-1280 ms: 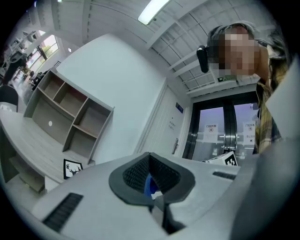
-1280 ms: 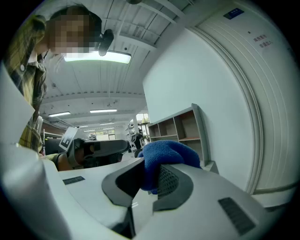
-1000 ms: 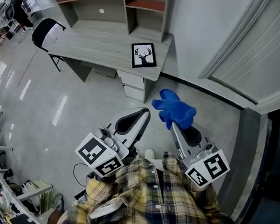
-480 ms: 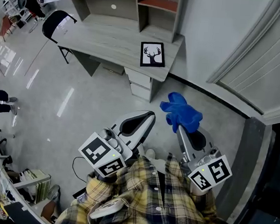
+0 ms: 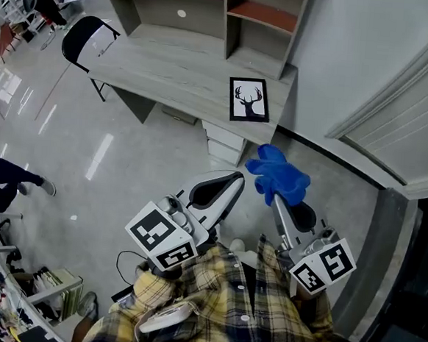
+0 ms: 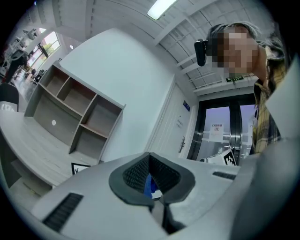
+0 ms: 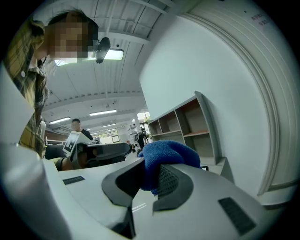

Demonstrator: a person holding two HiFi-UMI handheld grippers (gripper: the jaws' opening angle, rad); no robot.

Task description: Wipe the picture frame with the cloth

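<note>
Closer now to the picture frame (image 5: 249, 99) on the table (image 5: 163, 63): right tongs (image 5: 275, 199) clamp the cloth (image 5: 276, 173), left tongs (image 5: 235, 178) shut, empty; wiping not begun.

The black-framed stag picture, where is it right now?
The picture frame sits at the right end of the pale wooden desk in the head view, just beyond the fluffy blue cloth.

The light wood-grain desk (image 5: 170, 67) carries two items. An open shelf unit (image 5: 212, 4) stands along its rear edge. The picture frame (image 5: 248, 99), black-bordered with an antlered-head image, lies flat near the right end in the head view. A drawer unit (image 5: 224, 141) sits below that end. A chair (image 5: 88, 39) stands on the glossy floor (image 5: 126, 167).
</note>
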